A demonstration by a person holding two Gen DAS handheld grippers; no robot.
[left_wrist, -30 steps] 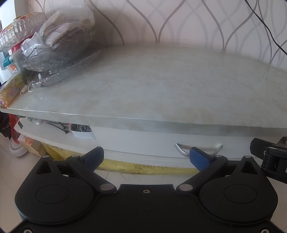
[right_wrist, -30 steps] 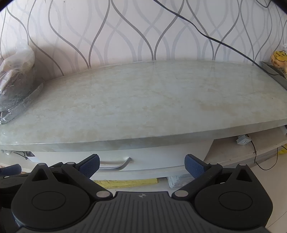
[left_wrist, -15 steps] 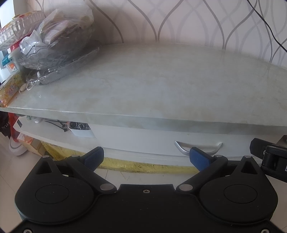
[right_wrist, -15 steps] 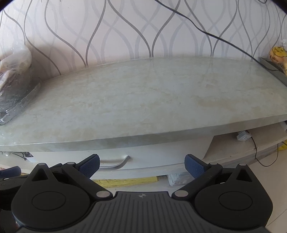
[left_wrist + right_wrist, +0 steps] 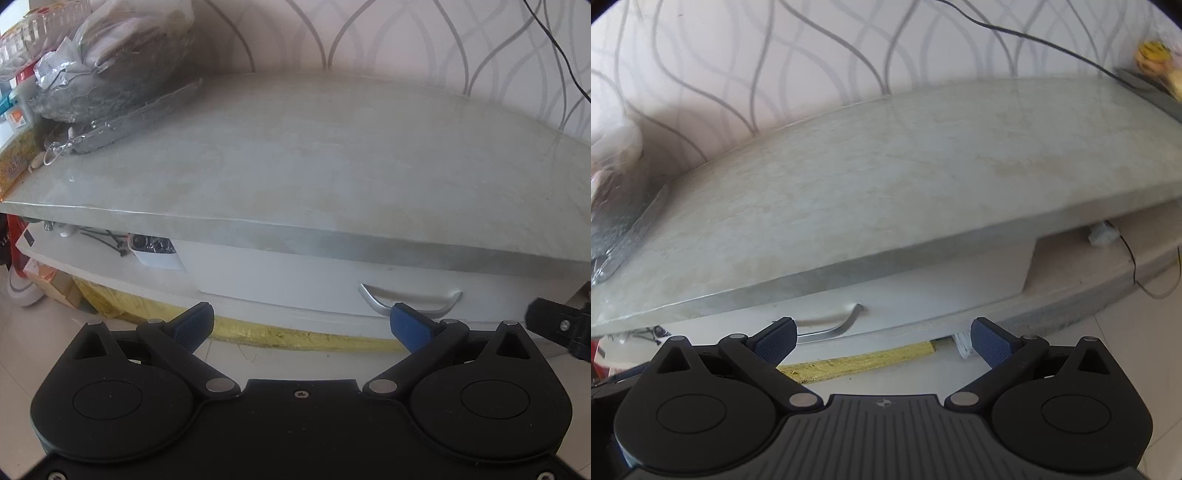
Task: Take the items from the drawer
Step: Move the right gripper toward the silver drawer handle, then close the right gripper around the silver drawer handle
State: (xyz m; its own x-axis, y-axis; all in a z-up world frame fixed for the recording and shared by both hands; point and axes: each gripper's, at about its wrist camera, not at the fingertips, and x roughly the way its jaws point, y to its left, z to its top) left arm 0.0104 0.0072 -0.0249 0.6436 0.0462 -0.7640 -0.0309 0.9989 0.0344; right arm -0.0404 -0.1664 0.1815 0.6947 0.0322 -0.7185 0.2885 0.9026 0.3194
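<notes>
A white drawer (image 5: 295, 275) sits closed under a pale marble top (image 5: 314, 155), with a curved silver handle (image 5: 410, 297) on its front. My left gripper (image 5: 301, 325) is open and empty, a little in front of the drawer, its right pad just below the handle. In the right wrist view the same drawer (image 5: 923, 291) and handle (image 5: 834, 325) appear tilted. My right gripper (image 5: 882, 338) is open and empty too, its left pad close to the handle. The drawer's contents are hidden.
A plastic bag on a glass dish (image 5: 110, 74) fills the top's left end. Cables and a small device (image 5: 151, 249) lie on the open shelf left of the drawer. A black cable (image 5: 1034, 37) runs down the wall. A white plug (image 5: 1102, 232) sits on the right shelf.
Both grippers have moved closer to the cabinet. The right wrist view has rolled, so the top now slopes up to the right. The drawer stays closed.
</notes>
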